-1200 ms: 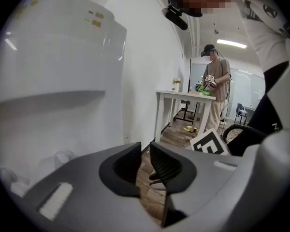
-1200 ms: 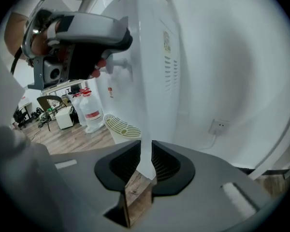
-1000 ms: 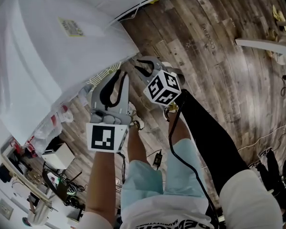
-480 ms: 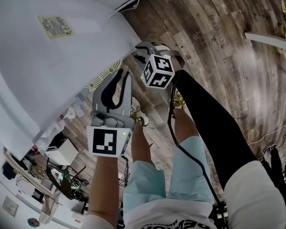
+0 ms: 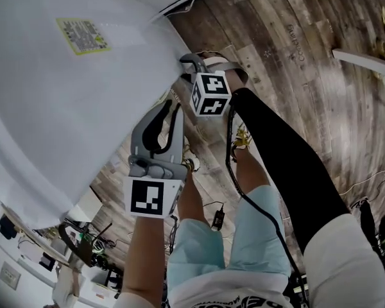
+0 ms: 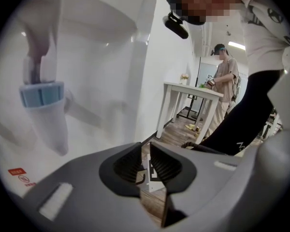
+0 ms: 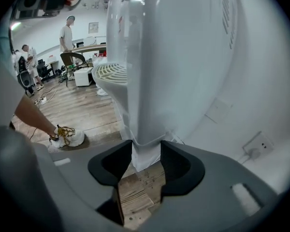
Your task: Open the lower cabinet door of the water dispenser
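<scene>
The white water dispenser [image 5: 83, 108] fills the left of the head view. Its blue tap [image 6: 41, 94] shows in the left gripper view. My right gripper [image 5: 187, 61] is down at the dispenser's lower front edge. In the right gripper view its jaws [image 7: 146, 151] have just been opening and stand apart, with the bottom corner of a white panel [image 7: 146, 159] between them. I cannot tell whether the pads touch it. My left gripper [image 5: 170, 104] hangs beside the dispenser, its jaws [image 6: 144, 153] drawn to a narrow slit with nothing in them.
Wooden floor [image 5: 289, 56] lies all around. A round drip grille [image 7: 111, 74] juts from the dispenser. A wall socket [image 7: 255, 146] sits behind it. A white table [image 6: 193, 91] and a standing person [image 6: 224, 76] are farther off. Clutter [image 5: 70, 242] lies at the lower left.
Both grippers have sunk. The right one has rolled and moved in against the dispenser's lower edge. The dispenser now fills more of the head view.
</scene>
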`<state>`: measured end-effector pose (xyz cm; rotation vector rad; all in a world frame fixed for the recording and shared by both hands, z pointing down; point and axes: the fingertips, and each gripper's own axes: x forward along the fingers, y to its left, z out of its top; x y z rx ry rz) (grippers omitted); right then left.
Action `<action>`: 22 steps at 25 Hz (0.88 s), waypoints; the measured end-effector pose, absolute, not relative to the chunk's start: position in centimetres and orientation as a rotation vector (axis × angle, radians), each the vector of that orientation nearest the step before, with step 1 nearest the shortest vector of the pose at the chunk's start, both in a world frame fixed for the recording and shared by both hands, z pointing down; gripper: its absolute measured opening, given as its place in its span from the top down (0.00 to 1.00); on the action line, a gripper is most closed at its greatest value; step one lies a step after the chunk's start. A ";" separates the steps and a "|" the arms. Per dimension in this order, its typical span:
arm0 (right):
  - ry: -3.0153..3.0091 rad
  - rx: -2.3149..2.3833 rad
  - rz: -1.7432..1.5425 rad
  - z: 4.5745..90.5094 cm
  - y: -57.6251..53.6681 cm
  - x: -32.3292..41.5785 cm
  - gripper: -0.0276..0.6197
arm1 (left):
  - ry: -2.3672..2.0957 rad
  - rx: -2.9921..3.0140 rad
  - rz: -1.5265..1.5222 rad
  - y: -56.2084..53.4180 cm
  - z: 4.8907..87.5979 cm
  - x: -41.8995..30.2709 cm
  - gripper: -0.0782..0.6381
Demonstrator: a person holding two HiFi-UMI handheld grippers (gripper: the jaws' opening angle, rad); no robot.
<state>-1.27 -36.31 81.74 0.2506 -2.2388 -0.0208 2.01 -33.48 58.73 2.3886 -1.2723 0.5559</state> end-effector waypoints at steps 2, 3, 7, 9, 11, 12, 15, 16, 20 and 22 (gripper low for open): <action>-2.241 0.225 -0.038 81.8 -36.4 -1.4 0.70 | -1.281 2.389 0.543 -33.6 58.7 1.6 0.79; -2.243 0.213 -0.047 81.8 -36.4 -1.4 0.70 | -1.293 2.404 0.536 -33.7 58.7 1.2 0.79; -2.243 0.171 -0.074 82.0 -36.4 -1.4 0.69 | -1.291 2.399 0.529 -33.7 59.0 1.1 0.79; -2.241 0.160 -0.080 82.1 -36.6 -1.4 0.68 | -1.292 2.402 0.536 -33.7 59.2 0.8 0.79; -2.234 0.139 -0.089 82.1 -36.6 -1.5 0.68 | -1.292 2.405 0.542 -33.7 59.3 0.7 0.79; -2.231 0.127 -0.094 82.0 -36.5 -1.4 0.68 | -1.289 2.402 0.543 -33.6 59.3 0.8 0.79; -2.223 0.107 -0.094 81.9 -36.2 -1.3 0.68 | -1.277 2.398 0.538 -33.4 59.4 1.3 0.79; -2.221 0.108 -0.086 81.9 -36.1 -1.2 0.68 | -1.272 2.402 0.533 -33.5 59.3 1.5 0.79; -2.217 0.127 -0.054 81.9 -36.0 -1.4 0.68 | -1.255 2.430 0.512 -33.7 59.0 2.3 0.79; -2.215 0.125 -0.056 81.9 -35.8 -1.3 0.68 | -1.238 2.418 0.533 -33.4 59.3 2.5 0.79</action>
